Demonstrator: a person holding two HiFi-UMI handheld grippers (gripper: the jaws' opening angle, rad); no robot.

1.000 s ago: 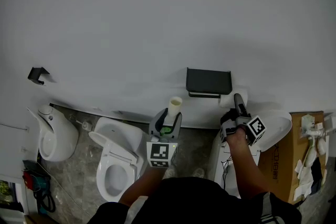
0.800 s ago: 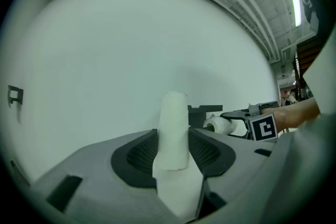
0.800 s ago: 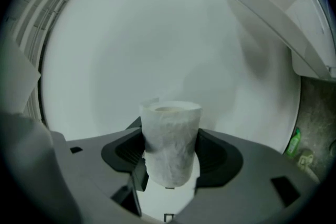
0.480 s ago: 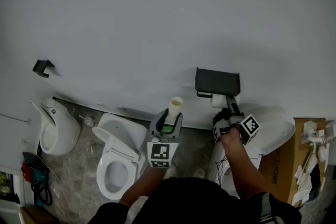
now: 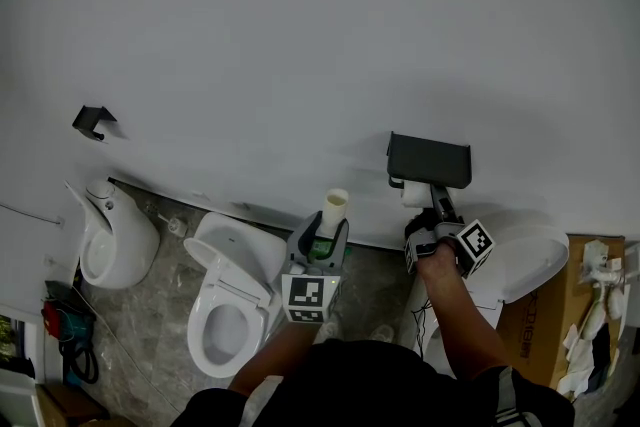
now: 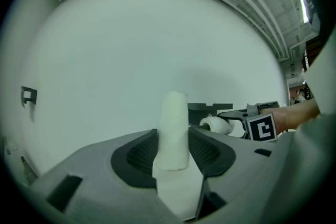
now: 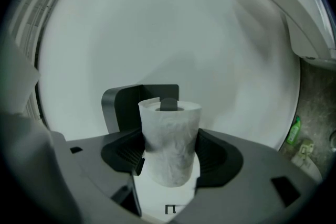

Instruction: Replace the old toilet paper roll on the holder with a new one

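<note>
Around: I see a toilet [image 5: 232,300] under my left gripper [image 5: 322,237] and a basin [image 5: 535,255] just beside my right gripper [image 5: 433,207].
Old tube [image 5: 335,206]: upright, clamped in my left jaws.
New roll [image 5: 417,194]: gripped by my right jaws, under the holder [image 5: 430,160], with the bar end at its core.
Room: open wall [image 5: 300,35] between and above both grippers.

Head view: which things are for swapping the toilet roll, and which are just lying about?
For the job: holder, new roll in right claw, old roll in left claw.
Just lying about: toilet, urinal, hook, box.
</note>
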